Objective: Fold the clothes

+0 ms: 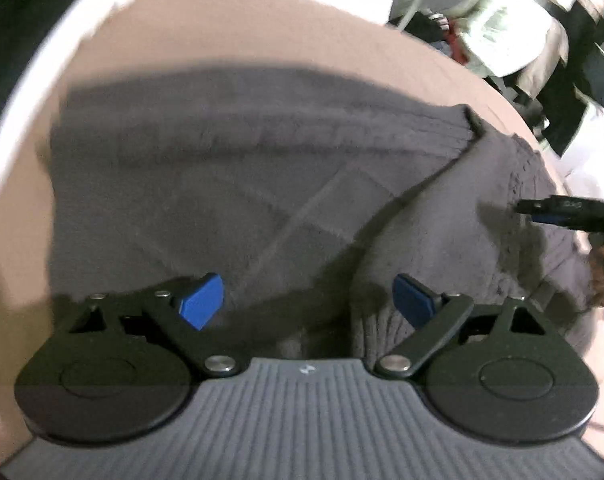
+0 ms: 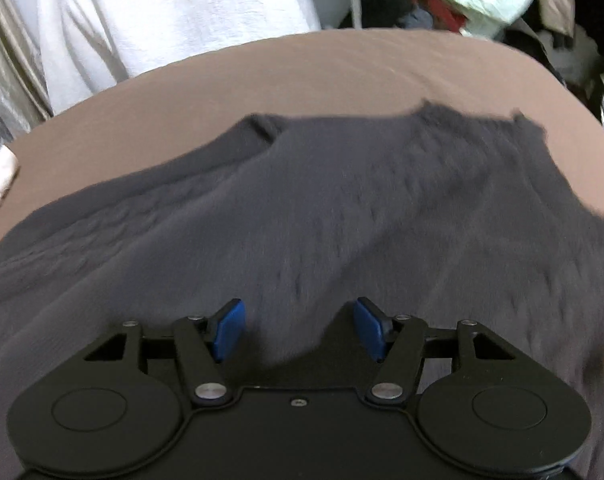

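Blue-padded and spread wide, the left gripper hangs over a grey knit sweater with nothing between its pads. The right gripper is likewise spread and empty, low in its frame. The sweater lies flat on a tan-covered surface, its long axis running across both frames, one fold edge slanting toward upper right. Beyond, white cloth fills the upper left and a jumbled pile of clothes the upper right. Motion blur obscures knit detail; sweater ends are cut off.
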Demonstrator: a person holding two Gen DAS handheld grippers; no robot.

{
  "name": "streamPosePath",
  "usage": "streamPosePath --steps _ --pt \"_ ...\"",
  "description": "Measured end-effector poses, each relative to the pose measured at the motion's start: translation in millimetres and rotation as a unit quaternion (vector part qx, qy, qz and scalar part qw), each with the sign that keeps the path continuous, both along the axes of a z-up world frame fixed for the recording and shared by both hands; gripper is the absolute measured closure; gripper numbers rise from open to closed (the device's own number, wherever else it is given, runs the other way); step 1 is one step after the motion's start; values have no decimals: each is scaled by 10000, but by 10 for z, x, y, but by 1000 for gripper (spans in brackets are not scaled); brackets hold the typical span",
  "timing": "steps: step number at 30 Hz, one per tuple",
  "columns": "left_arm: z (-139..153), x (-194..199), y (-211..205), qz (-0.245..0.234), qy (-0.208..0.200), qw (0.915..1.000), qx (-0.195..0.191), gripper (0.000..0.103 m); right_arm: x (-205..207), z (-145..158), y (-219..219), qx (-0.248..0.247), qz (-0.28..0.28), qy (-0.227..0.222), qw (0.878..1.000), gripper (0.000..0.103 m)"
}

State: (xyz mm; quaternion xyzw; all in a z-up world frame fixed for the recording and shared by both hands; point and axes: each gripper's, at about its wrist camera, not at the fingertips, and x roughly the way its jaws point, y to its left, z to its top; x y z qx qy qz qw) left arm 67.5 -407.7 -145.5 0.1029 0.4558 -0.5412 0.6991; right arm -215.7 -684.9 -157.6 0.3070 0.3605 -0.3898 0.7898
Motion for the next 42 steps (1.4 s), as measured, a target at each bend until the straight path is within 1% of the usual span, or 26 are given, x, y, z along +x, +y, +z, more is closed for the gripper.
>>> streamPosePath --steps 2,6,8,11,14,15,16,18,19,20,22,23,24,25,26,28,30,32,34,36,37,38,39,40,41,42 --pt "138 -115 15 -254 12 9994 -254 11 -230 34 224 168 -94 -241 9995 37" --pt "305 -311 -4 -583 561 9959 -400 10 -691 100 671 506 -281 -719 9957 37" --pt "304 -395 1 -869 737 9929 -337 10 -912 55 877 766 -289 -734 9939 37" --pt "240 -634 29 -1271 568 9902 74 10 -1242 -15 1185 1157 -300 -758 9899 37" --pt "168 -837 17 -1568 441 9863 274 11 -1397 -162 1401 1694 -257 -930 9808 37" --pt "168 -881 26 -1609 347 9859 287 11 -1448 -212 1473 1872 -240 -987 9771 37" --pt "198 -941 35 -1677 140 9855 233 11 -1468 -289 1531 2036 -183 -1052 9732 37" --pt "281 -1052 80 -1849 -310 9823 -50 11 -1464 -481 1639 2185 -66 -1119 9694 37" --pt "317 -1083 98 -1922 -376 9804 -223 11 -1446 -539 1655 2105 -107 -1236 9697 34" --pt "344 -1084 99 -1983 -200 9790 -430 11 -1428 -595 1670 2023 -150 -1361 9697 33" --pt "366 -1035 113 -1992 293 9765 -768 11 -1421 -616 1653 1754 -321 -2061 9621 33" --pt "374 -1023 128 -1988 397 9753 -877 11 -1415 -653 1612 1689 -451 -2391 9551 35" --pt "386 -1022 132 -1990 423 9741 -986 11 -1390 -617 1595 1569 -423 -2477 9551 42" --pt "408 -1045 124 -2009 285 9730 -1101 11 -1366 -580 1578 1448 -394 -2562 9549 60" --pt "433 -1070 129 -2050 147 9710 -1223 11 -1341 -544 1561 1328 -365 -2647 9545 76" --pt "472 -1113 138 -2197 73 9648 -1446 11 -1292 -469 1527 1084 -307 -2814 9530 77" --pt "465 -1183 109 -2372 185 9570 -1657 10 -1218 -316 1515 874 -200 -2980 9504 78" --pt "437 -1290 31 -2615 297 9468 -1853 10 -1128 -180 1485 758 -107 -3131 9466 78" --pt "361 -1425 -63 -2878 503 9391 -1810 9 -1002 -54 1444 618 -9 -3159 9468 78" --pt "222 -1570 -195 -3208 802 9320 -1482 8 -868 52 1394 581 90 -3211 9452 78" --pt "124 -1635 -274 -3277 879 9326 -1231 8 -823 101 1363 575 146 -3249 9439 78" --pt "34 -1674 -327 -3221 860 9369 -1055 8 -810 140 1334 591 203 -3281 9426 79" --pt "-42 -1692 -374 -3135 774 9417 -948 14 -797 178 1304 609 258 -3312 9412 79" --pt "-97 -1686 -412 -3044 631 9463 -884 23 -772 192 1287 666 289 -3328 9402 79" --pt "-133 -1663 -448 -2940 543 9509 -797 59 -746 206 1271 722 321 -3342 9392 79" --pt "-134 -1607 -480 -2815 556 9556 -670 91 -722 199 1286 735 366 -3325 9395 79"
